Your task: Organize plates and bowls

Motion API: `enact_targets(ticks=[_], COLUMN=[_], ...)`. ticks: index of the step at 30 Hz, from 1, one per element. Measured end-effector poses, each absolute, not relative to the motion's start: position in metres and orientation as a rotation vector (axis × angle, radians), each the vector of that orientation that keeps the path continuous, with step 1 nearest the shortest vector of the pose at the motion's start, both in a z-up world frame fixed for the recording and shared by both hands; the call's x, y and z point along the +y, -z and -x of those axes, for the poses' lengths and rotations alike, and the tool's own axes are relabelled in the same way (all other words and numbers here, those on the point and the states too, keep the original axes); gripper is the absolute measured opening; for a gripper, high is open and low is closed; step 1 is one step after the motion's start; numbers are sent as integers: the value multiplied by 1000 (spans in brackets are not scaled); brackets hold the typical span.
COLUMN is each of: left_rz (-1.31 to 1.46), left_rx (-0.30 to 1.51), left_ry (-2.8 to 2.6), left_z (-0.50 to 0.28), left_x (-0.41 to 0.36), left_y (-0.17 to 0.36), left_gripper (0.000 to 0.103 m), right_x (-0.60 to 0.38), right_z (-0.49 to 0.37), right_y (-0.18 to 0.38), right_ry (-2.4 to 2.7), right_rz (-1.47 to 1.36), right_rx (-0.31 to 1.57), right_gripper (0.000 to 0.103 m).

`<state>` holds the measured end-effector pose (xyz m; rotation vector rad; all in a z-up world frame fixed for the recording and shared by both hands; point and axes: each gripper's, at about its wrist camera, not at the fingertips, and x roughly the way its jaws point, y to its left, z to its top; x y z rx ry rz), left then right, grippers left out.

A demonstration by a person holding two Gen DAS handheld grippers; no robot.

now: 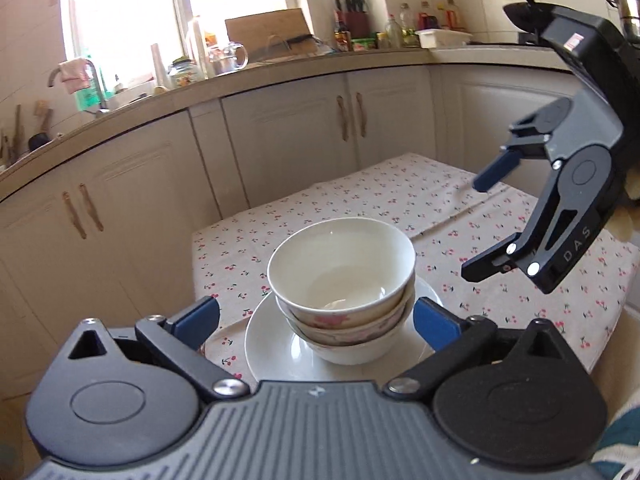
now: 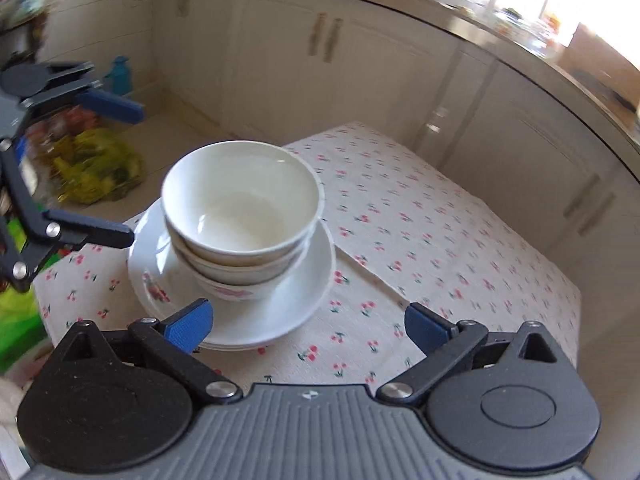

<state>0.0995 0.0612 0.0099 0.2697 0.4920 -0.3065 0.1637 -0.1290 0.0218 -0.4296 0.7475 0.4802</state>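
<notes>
Glazed white ceramic bowls are sitting nested on stacked white plates; organizing is looking nearly done.
Left hand-held gripper and right hand-held gripper are hovering released, grasping nothing, over the cherry-print tabletop.

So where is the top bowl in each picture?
Left wrist view: the top bowl sits just below the middle, on the stack of bowls, straight ahead of the left gripper.
Right wrist view: the top bowl is left of the middle, ahead and left of the right gripper.
Shared landmark: the white plate under the stack, on the cherry-print tablecloth.
</notes>
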Motion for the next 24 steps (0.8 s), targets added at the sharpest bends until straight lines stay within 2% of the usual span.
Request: enact_targets(ticks=[8, 14, 24], left_rz=[-53, -33, -19], left_rx=[522, 503, 512], left_ry=[89, 45, 49], left_z=[-59, -35, -28], left_x=[27, 11, -1], left_y=[-29, -34, -38], left_gripper=[102, 102, 102], right_x=[-159, -171, -182], right_z=[-95, -57, -44], right_y=[-28, -42, -45], right_ry=[-166, -136, -100], right_rz=[233, 174, 131], right_rx=[678, 625, 587], right_gripper=[103, 103, 103])
